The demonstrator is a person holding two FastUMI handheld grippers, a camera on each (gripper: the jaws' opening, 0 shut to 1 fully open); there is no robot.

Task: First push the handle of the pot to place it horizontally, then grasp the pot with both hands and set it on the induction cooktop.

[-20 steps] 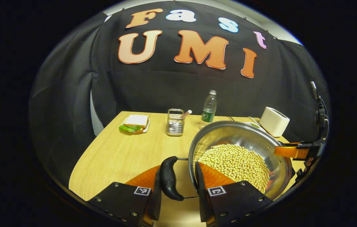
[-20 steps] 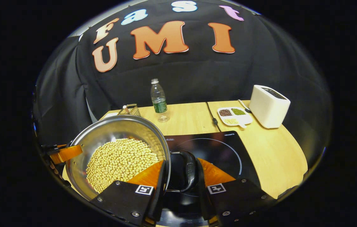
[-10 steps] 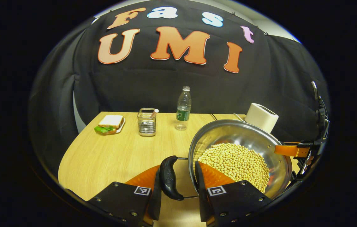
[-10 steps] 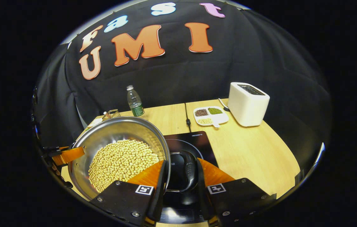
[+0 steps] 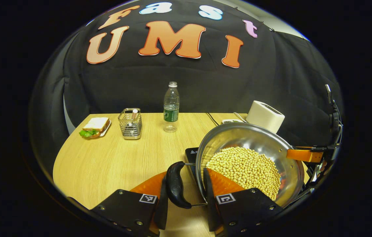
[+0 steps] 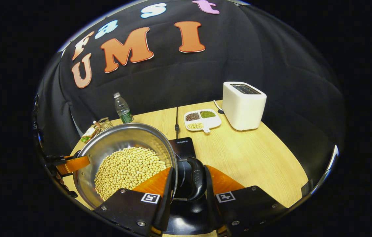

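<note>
- Light wooden table (image 5: pixel 113 164) spreads ahead of the jaws, its corners rounded.
- Black cloth wall (image 5: pixel 205 89) hangs behind the table's far edge, creased in folds.
- Pale strip of room wall (image 5: pixel 66 113) shows beside the cloth, far left.

The left gripper (image 5: pixel 183 187) sits at the bottom centre of the left gripper view, its two fingers closed on a pot handle (image 5: pixel 175 185). The right gripper (image 6: pixel 189 184) fills the bottom centre of the right gripper view, likewise clamped on the opposite handle (image 6: pixel 196 178). Each gripper appears at the other view's edge.
</note>
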